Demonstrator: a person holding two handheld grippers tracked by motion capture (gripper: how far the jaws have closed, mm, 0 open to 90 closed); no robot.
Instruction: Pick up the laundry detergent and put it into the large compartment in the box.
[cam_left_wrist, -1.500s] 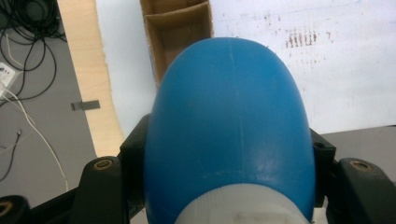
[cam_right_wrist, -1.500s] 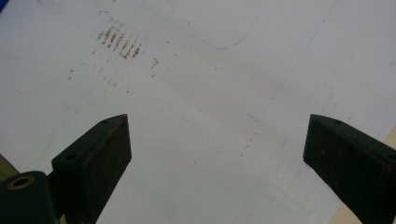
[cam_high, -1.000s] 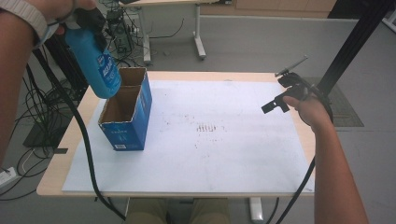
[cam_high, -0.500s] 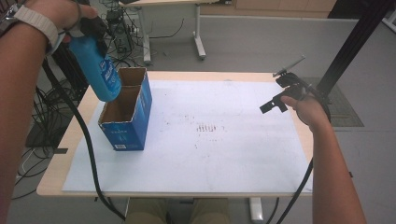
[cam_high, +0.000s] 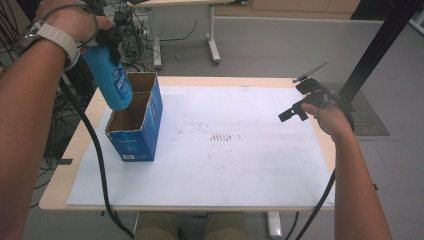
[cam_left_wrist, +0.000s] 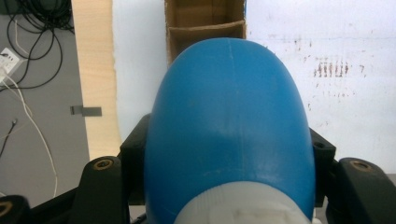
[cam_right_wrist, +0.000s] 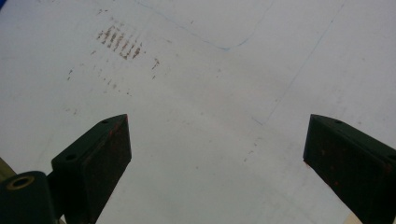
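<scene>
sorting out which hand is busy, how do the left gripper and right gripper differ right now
The left gripper is shut on a blue bottle, held above the cardboard box; the right gripper is open with nothing between its jaws. The left is raised over the box, the right hangs over the white sheet. Both are black and hand-held.

A blue bottle hangs tilted, base down, over the open divided blue cardboard box on the surface's left side.

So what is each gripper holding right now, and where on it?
The left gripper clamps the blue bottle by its upper body near the cap; the right gripper is open, holding nothing.
</scene>
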